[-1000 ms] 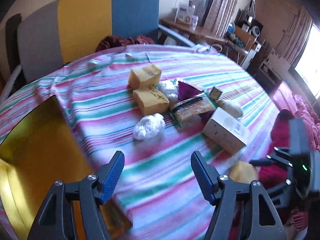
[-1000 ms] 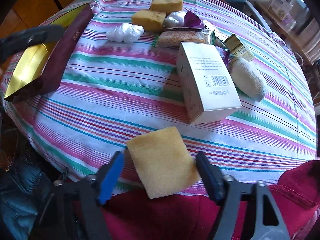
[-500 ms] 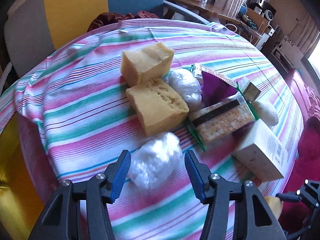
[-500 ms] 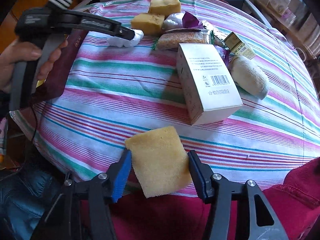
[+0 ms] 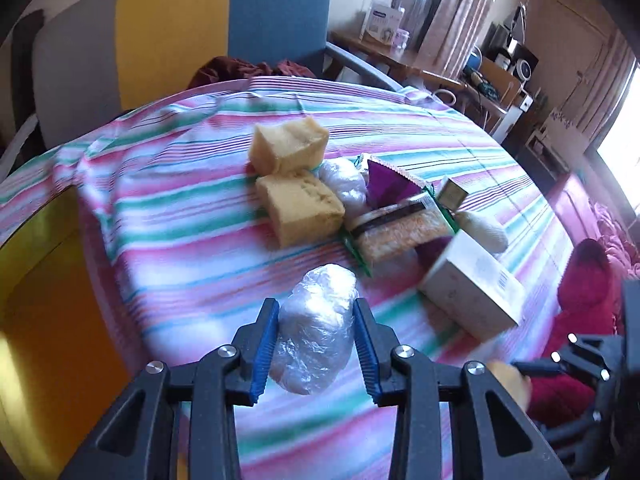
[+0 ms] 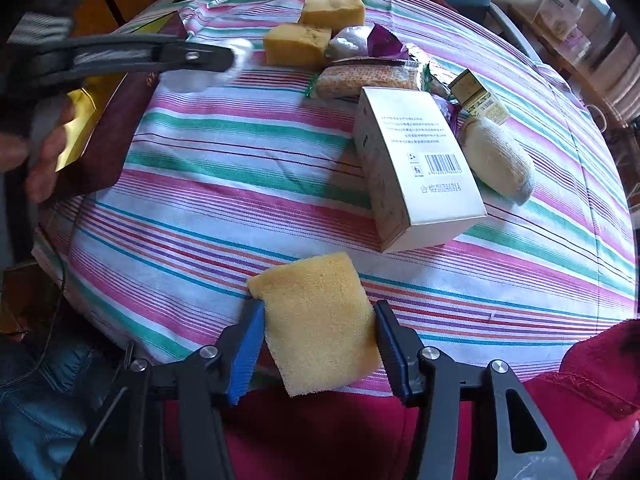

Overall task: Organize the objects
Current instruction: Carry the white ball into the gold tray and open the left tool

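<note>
Both grippers pinch soft things over the striped cloth (image 6: 248, 184).
The left gripper (image 5: 316, 344), jaws just closed, squeezes a crinkly plastic bundle (image 5: 316, 332); the right gripper (image 6: 318, 344), narrowing too, clamps a porous yellow sponge (image 6: 320, 320), a glossy box (image 6: 416, 168) ahead.

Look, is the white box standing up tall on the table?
No, the white box lies flat on its side on the striped tablecloth.
</note>
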`<action>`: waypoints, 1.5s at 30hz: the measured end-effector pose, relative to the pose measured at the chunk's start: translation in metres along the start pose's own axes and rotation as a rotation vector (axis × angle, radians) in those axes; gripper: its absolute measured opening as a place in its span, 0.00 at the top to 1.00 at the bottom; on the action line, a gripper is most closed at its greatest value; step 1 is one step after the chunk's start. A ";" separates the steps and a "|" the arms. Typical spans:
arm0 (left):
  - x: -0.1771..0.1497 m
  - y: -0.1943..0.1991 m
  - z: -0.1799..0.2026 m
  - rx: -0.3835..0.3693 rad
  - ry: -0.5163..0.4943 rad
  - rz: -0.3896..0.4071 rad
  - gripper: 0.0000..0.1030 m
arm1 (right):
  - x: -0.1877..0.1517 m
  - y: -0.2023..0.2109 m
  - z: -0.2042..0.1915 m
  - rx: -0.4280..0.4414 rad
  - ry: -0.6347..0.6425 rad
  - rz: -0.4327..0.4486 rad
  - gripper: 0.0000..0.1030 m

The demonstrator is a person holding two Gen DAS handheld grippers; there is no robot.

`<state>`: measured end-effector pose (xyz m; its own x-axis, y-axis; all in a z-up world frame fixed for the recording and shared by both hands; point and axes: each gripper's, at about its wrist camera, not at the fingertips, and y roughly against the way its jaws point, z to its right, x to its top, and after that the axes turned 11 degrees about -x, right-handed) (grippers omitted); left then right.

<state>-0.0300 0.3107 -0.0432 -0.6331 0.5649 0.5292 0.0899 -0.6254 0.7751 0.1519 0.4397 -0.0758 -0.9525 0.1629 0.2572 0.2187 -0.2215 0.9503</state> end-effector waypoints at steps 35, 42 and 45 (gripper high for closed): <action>-0.035 0.125 -0.297 0.610 0.446 0.156 0.58 | -0.033 -0.006 0.035 -0.037 -0.011 -0.011 0.47; -0.056 0.164 -0.260 0.576 0.463 0.258 0.58 | -0.041 -0.007 0.042 -0.058 -0.010 -0.002 0.47; -0.079 0.178 -0.236 0.531 0.468 0.290 0.58 | -0.045 -0.006 0.045 -0.072 -0.017 0.012 0.49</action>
<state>-0.1459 0.0282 -0.0286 -0.7767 0.0568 0.6273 0.5850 -0.3040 0.7519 0.2035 0.4771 -0.0851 -0.9463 0.1756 0.2715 0.2132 -0.2924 0.9322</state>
